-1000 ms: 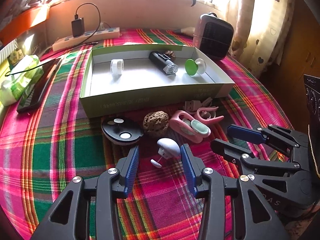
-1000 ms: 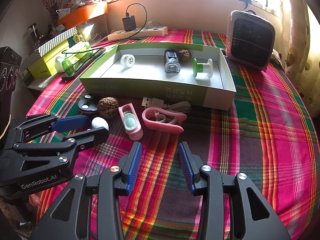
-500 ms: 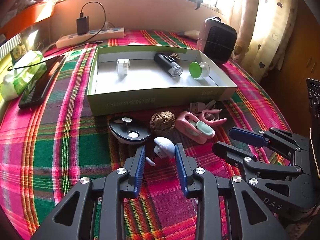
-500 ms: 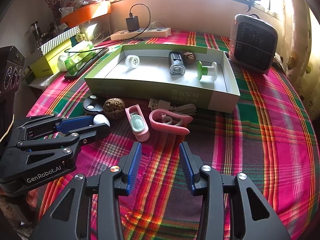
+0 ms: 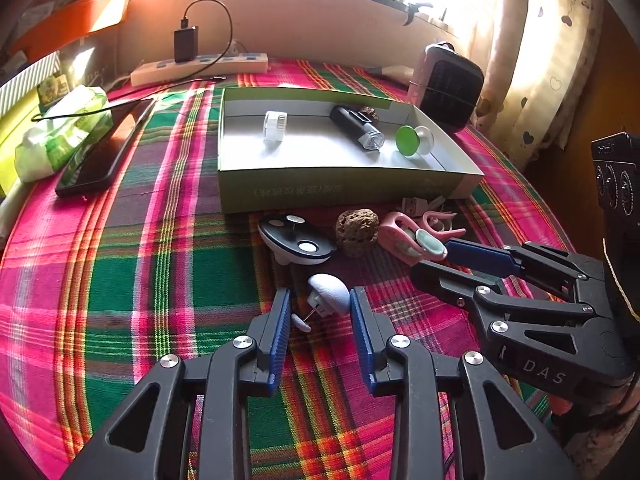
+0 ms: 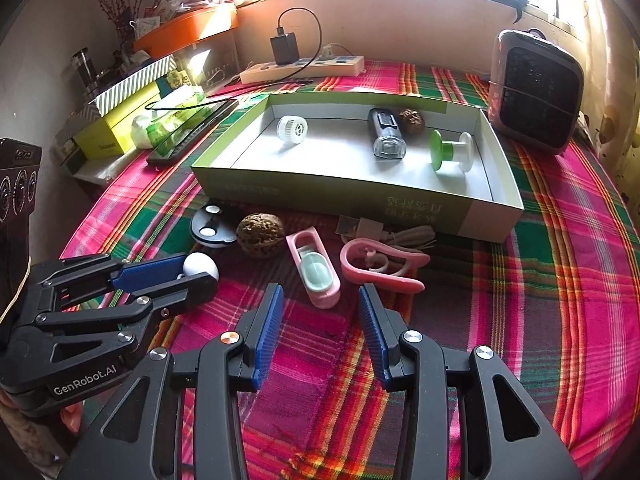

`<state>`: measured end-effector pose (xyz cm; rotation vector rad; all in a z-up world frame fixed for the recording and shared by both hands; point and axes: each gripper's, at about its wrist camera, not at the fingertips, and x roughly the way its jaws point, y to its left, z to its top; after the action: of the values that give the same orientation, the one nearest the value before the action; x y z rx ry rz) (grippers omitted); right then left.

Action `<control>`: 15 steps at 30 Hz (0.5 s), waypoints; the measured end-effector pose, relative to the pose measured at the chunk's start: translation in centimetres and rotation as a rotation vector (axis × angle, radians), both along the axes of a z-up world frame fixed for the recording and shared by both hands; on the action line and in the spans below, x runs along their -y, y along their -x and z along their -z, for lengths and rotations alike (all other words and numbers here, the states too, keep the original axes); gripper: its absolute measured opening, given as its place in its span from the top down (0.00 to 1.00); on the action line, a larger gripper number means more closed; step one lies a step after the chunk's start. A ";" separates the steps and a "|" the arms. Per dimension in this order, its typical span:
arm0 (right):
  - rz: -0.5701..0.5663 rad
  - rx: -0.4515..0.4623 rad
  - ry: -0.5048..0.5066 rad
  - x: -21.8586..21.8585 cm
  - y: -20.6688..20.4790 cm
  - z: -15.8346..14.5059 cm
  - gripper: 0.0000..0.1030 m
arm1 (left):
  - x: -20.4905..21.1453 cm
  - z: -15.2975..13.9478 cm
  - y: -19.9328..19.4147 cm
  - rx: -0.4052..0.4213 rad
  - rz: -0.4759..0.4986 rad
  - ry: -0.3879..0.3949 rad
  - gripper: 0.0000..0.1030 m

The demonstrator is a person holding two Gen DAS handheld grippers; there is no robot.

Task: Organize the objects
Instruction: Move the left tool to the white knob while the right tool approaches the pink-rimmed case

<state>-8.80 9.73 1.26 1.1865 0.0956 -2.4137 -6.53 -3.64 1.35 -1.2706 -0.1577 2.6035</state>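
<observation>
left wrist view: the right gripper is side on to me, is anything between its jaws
Observer: No. The right gripper is open with nothing between its jaws. The pink clip lies on the cloth just ahead of it.
Operator: whats the brown bit behind the light in the box
Observer: A walnut, lying beside the light near the far wall.
Operator: and the plug by the box, loose or on a cable
Observer: It leads into a bundled cable that lies behind the pink hook.
</observation>
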 end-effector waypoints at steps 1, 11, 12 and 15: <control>-0.007 -0.002 0.003 0.2 0.1 0.0 0.60 | 0.1 0.0 0.0 0.000 -0.005 -0.001 0.73; -0.073 0.037 0.057 0.8 0.7 0.3 0.60 | 0.9 0.2 -0.1 -0.001 -0.017 -0.016 0.73; -0.068 0.037 0.056 0.8 0.8 0.4 0.60 | 0.9 0.2 -0.1 -0.001 -0.016 -0.014 0.73; -0.048 0.023 0.024 1.0 1.0 0.3 0.60 | 0.9 0.1 -0.1 -0.001 -0.017 -0.016 0.73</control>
<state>-9.78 8.69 0.93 1.1874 0.0864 -2.3530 -6.46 -4.53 1.20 -1.2678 -0.1890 2.6116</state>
